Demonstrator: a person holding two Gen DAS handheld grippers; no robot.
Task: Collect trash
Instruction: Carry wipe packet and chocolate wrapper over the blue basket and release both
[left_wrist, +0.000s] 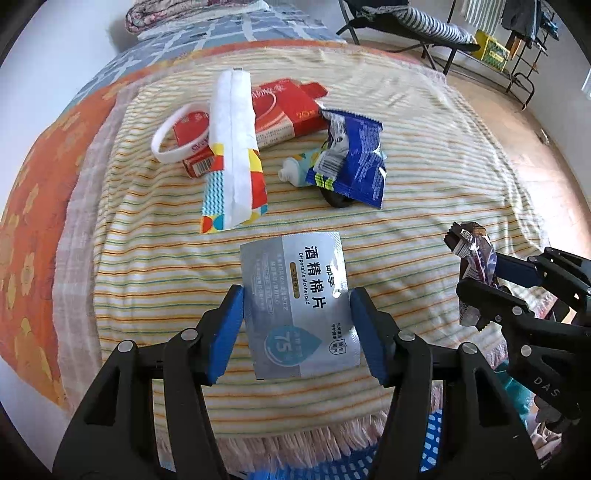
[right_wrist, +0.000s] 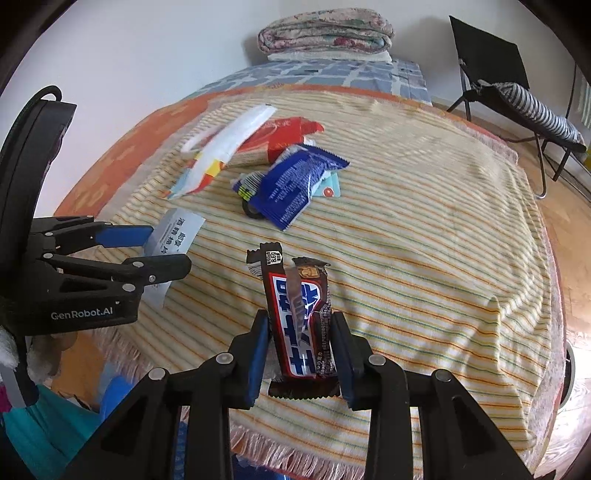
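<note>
Left gripper (left_wrist: 297, 332) clamped on alcohol pad sachet (left_wrist: 299, 306), lower centre. Right gripper (right_wrist: 300, 358) clamped on chocolate wrapper (right_wrist: 297, 314), long axis upright. Remaining trash pile (left_wrist: 258, 147) upper centre, beyond both, nearer left gripper.

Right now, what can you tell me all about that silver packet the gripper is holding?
The silver packet is a flat, shiny foil sachet printed with dark Chinese characters, the words "Disposable alcohol pad" and a blue drop marked 75. It looks slightly creased. The left gripper pinches it by its two side edges between blue pads, holding it above the striped blanket, apart from the other rubbish.
</note>
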